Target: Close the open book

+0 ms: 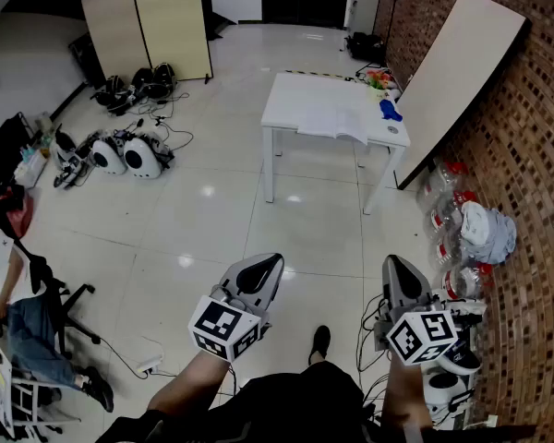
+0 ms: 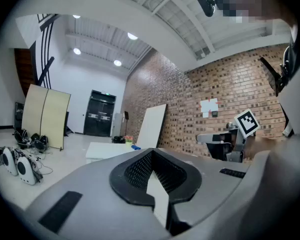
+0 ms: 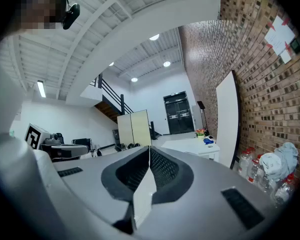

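I'm carrying both tools low and close to the body, pointed level across the room, because the work is nowhere near them yet. The left gripper (image 1: 261, 268) and the right gripper (image 1: 395, 271) each have their jaws pressed together with nothing between them; each gripper's own view shows the pads meeting in a single seam. That reads to me as a carrying posture for the walk-up, not any stage of a grasp. The open book (image 1: 338, 124) lies well ahead of both sets of jaws, across a stretch of floor tiles (image 1: 212, 210), roughly between the lines the two pairs point along. It rests on the white surface (image 1: 286, 109) that stands beside the brick wall (image 1: 526, 155). From here the book looks pale and spread flat, both halves down, its pages almost the same white as the surface and close to the edge nearest the jaws. I can't make out a cover, a spine or its thickness at this range. Farther from the jaws, towards the right end of the surface, sit a blue object (image 1: 390, 111) and a small colourful thing (image 1: 377, 81), both apart from the book. My judgement is that the closing hasn't begun: I need to close the gap first, then work a jaw tip under one half and fold it over.
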Available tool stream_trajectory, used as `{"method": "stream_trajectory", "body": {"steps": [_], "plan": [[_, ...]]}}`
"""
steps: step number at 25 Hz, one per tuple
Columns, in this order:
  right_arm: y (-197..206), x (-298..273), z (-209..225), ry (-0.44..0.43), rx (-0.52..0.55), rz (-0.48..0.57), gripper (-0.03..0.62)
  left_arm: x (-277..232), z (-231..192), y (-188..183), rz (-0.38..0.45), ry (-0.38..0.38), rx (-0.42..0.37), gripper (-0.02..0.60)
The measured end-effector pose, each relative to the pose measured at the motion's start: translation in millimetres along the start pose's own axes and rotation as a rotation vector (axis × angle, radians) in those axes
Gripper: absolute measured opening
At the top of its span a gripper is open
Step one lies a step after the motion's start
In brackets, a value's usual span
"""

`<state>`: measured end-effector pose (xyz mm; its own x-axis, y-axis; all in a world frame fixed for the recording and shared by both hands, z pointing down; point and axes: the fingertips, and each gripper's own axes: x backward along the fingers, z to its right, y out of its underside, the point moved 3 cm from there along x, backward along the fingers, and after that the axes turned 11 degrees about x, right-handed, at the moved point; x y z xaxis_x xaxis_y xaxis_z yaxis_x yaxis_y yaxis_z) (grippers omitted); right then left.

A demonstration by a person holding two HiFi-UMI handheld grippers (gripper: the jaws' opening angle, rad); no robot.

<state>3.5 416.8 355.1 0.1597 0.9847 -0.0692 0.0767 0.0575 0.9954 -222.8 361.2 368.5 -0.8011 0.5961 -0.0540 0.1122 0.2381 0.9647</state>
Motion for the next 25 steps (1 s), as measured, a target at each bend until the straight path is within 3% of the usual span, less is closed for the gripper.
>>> {"method": "stream_trajectory", "body": {"steps": [16, 25], "plan": [[8, -149, 175, -0.094, -0.037, 0.02, 0.002, -208, -49, -25, -0.004, -0.113, 0.001, -0.006], [14, -206, 236, -0.096, -0.062, 0.019, 0.002, -287, -69, -32, -0.033, -0.131, 0.006, -0.006]]}}
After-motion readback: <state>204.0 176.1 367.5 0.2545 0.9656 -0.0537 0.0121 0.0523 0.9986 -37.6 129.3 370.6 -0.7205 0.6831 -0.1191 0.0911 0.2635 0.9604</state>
